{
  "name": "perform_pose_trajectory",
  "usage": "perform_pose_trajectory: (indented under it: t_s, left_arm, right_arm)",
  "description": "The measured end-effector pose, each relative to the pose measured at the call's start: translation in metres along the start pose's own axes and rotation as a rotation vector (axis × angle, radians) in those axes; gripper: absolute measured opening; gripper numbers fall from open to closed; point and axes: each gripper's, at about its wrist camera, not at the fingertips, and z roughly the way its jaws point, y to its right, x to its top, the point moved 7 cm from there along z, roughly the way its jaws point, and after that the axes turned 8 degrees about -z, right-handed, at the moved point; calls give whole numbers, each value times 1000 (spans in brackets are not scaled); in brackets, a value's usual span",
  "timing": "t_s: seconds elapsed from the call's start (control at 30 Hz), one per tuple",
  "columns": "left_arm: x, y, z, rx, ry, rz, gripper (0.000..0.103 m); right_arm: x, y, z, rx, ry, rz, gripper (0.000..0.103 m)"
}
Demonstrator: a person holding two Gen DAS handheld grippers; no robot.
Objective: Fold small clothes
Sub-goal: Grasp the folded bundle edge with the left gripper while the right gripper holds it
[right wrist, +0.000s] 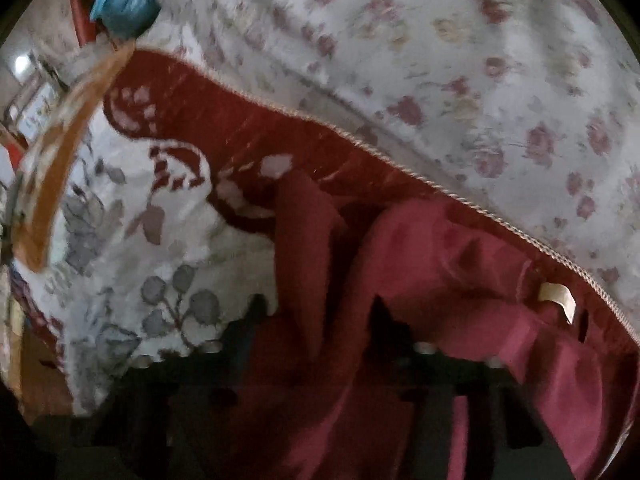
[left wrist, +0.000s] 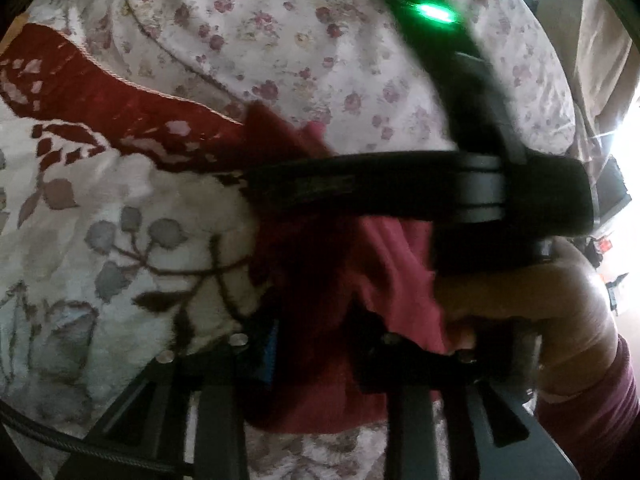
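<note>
L gripper (left wrist: 316, 344): its two fingers sit low in the left wrist view w/ the red garment (left wrist: 340, 288) bunched between them. Cloth fills the gap, so the fingers look closed on it, though blur hides the tips. Blue pad (left wrist: 269, 354) shows on the inner face of the finger at 7 o'clock.

R gripper (right wrist: 316, 344): in its own view the fingers are dark shapes at 6 o'clock, also w/ the garment (right wrist: 400, 280) packed between them; looks clamped on the cloth, tips too dark to see exactly. From the left wrist view the same R gripper (left wrist: 256, 188) lies across the middle of the frame, fingers pointing to 9 o'clock, tips at the garment's upper edge. A green light (left wrist: 434, 12) glows on its body at 1 o'clock. The right hand (left wrist: 532, 312) grips its handle at 4 o'clock, dark red sleeve (left wrist: 592, 424) at the wrist.

Garment is crumpled, raised in folds from both grippers, a pale tag (right wrist: 556, 296) showing at 4 o'clock in the right wrist view.

Under it: blanket (right wrist: 132, 248), white w/ grey leaves and a dark red border w/ corded edge. Beyond, toward 12 o'clock, a floral sheet (right wrist: 460, 60). Blue bag (right wrist: 126, 0) at 11 o'clock, off the bed.
</note>
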Motion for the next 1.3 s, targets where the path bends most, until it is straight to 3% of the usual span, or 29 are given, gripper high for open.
perform_pose_trajectory:
  t_s: [0.03, 0.07, 0.13, 0.27, 0.3, 0.33, 0.37, 0.47, 0.77, 1.07, 1.3]
  left_arm:
    - [-1, -2, -2, 12, 4, -4, 64]
    - [-1, -5, -4, 27, 22, -9, 76]
    - [0, -6, -7, 57, 59, 0, 79]
    - [-8, -2, 8, 113, 24, 57, 78]
    - [-12, -1, 13, 136, 6, 77, 76]
    - [-14, -2, 17, 145, -8, 85, 60]
    - [-17, -1, 22, 135, -31, 79, 36]
    - [-20, 7, 21, 86, -35, 56, 19]
    - [-20, 61, -10, 23, 20, 107, 15]
    - [-28, 141, -3, 28, -18, 241, 15]
    - [-47, 201, 18, 17, -66, 344, 15]
  right_arm:
    - [-1, 4, -7, 13, 19, 15, 41]
    - [-3, 9, -15, 25, 39, 29, 39]
    - [-7, 18, -26, 47, 66, 51, 36]
    - [-15, 29, -34, 91, 99, 102, 34]
    - [-16, 29, -35, 100, 106, 110, 34]
    - [-17, 29, -35, 107, 112, 118, 33]
    - [-16, 29, -35, 112, 119, 125, 33]
    - [-20, 29, -40, 129, 133, 136, 31]
    - [-29, 46, -98, 105, 200, 118, 30]
    - [-50, 86, -155, 26, 238, 126, 30]
    - [-89, 143, -178, -22, 232, 183, 29]
